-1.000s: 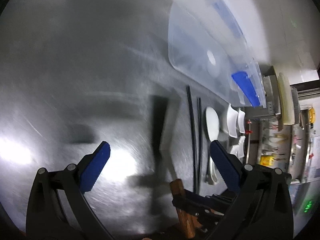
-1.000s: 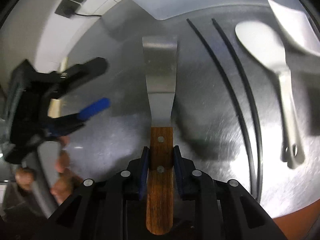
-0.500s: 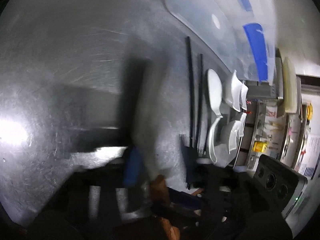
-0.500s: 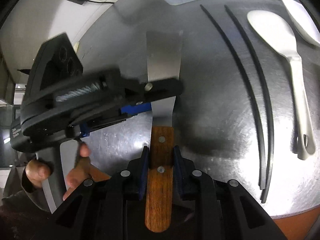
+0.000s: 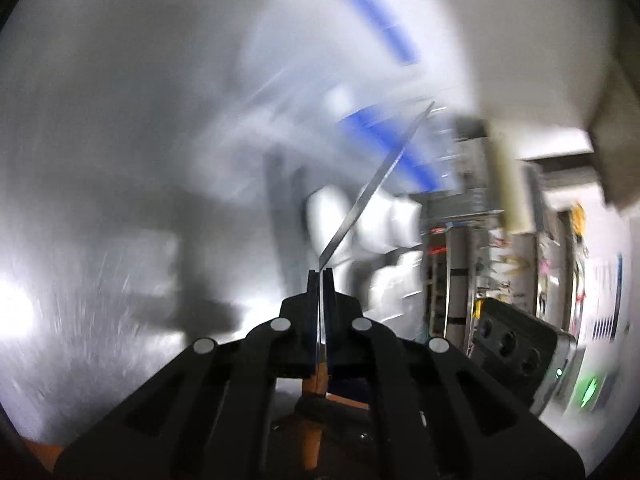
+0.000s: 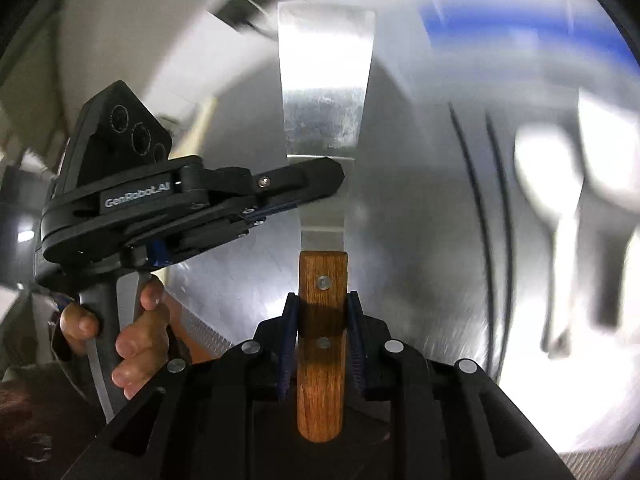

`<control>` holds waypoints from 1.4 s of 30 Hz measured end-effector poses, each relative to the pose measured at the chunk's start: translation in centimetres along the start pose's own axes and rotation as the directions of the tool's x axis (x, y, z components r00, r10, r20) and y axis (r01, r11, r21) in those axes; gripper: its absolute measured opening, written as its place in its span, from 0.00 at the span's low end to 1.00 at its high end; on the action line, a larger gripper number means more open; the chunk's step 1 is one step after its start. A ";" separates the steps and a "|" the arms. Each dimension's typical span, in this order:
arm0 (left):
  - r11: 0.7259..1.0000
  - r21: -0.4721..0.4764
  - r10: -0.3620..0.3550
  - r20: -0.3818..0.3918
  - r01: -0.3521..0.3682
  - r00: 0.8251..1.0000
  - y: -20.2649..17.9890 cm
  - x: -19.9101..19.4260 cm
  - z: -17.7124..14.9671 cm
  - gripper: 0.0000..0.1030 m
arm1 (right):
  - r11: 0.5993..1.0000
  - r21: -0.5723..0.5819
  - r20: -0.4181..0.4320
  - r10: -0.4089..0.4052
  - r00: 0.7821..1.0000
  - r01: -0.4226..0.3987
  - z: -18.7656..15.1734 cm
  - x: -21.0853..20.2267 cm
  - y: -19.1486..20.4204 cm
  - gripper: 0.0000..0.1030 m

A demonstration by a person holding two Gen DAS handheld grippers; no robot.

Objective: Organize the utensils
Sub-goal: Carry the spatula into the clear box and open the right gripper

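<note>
Right wrist view: the right gripper (image 6: 322,344) clamped the spatula (image 6: 324,184) by its wooden handle, long axis pointing straight ahead. The left gripper (image 6: 320,184) had just closed from the side onto the blade, edge-on in its own view.

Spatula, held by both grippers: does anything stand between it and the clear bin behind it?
Nothing visible does. The spatula is clamped by the right gripper at its handle and the left gripper on its blade. The bin shows beyond, blurred; the chopsticks lie off to the side.

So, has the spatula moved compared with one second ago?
Yes. The spatula has come up off the steel table: its blade tip, earlier short of the black chopsticks' far ends, now reaches well beyond them.
</note>
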State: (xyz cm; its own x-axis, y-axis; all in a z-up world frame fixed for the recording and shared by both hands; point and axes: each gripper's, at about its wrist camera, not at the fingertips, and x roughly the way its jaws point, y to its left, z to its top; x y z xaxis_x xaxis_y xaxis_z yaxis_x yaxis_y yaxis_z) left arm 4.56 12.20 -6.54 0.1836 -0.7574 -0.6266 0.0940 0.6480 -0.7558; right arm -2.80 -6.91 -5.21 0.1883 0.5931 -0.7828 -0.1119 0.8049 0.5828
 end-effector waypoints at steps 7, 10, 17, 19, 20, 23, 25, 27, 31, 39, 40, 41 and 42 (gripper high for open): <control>0.966 0.258 -0.049 0.166 0.005 0.985 -10.5 -2.6 11.3 0.02 | 0.975 -0.169 0.256 -0.097 0.962 0.144 11.1 -9.7 2.5 0.25; 0.971 0.237 -0.004 0.159 -0.034 0.987 -11.5 -0.4 17.2 0.02 | 0.977 -0.140 0.248 -0.121 0.961 0.159 17.5 -9.6 0.8 0.25; 0.965 0.086 0.244 0.052 -0.248 0.968 -6.2 8.5 25.2 0.02 | 0.999 0.007 0.060 -0.048 0.997 0.048 26.8 -3.5 -6.3 0.26; 0.954 0.039 0.296 0.012 -0.296 0.955 -3.8 10.8 25.9 0.04 | 0.999 0.042 0.004 -0.012 1.000 0.012 28.1 -2.2 -7.6 0.26; 0.951 0.034 0.307 0.010 -0.307 0.952 -3.4 11.3 26.2 0.06 | 0.998 0.057 -0.013 0.006 1.000 -0.005 28.7 -1.9 -8.3 0.26; 0.919 0.088 0.386 -0.001 -0.385 0.922 -3.9 13.1 26.8 0.06 | 0.996 0.082 -0.065 -0.012 0.998 0.018 30.4 -0.3 -10.1 0.25; 0.888 0.129 0.444 0.012 -0.442 0.896 -4.4 14.0 27.0 0.06 | 0.993 0.108 -0.093 -0.041 0.995 0.051 32.1 1.0 -11.8 0.25; 0.868 0.150 0.475 0.029 -0.474 0.879 -4.5 14.6 27.1 0.06 | 0.987 0.133 -0.140 -0.072 0.988 0.090 32.2 2.0 -12.2 0.25; 0.845 0.159 0.508 0.064 -0.511 0.859 -5.2 14.6 26.9 0.06 | 0.972 0.182 -0.190 -0.115 0.975 0.150 32.0 4.6 -14.8 0.25; 0.880 0.240 0.351 0.252 -0.410 0.902 -9.5 4.8 20.3 0.20 | 0.989 0.015 0.110 -0.151 0.983 0.150 26.0 -7.9 -8.3 0.39; 0.881 0.263 0.317 0.286 -0.393 0.904 -10.1 3.1 18.6 0.30 | 0.986 -0.060 0.173 -0.140 0.975 0.153 23.3 -10.6 -6.3 0.39; 0.880 0.281 0.290 0.318 -0.382 0.903 -10.5 1.8 16.8 0.57 | 0.980 -0.118 0.209 -0.134 0.969 0.161 20.9 -12.4 -5.0 0.39; 0.881 0.300 0.252 0.358 -0.366 0.899 -10.4 -0.1 14.5 0.72 | 0.970 -0.165 0.228 -0.139 0.964 0.179 18.4 -13.5 -3.8 0.39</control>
State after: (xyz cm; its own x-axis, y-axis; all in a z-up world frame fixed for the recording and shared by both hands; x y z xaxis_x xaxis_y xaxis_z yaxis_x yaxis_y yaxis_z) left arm 17.70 6.67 4.17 0.5393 -0.4893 -0.6854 0.3096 0.8721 -0.3790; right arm 12.99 -18.38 7.18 0.4196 0.4544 -0.7858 -0.2355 0.8906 0.3892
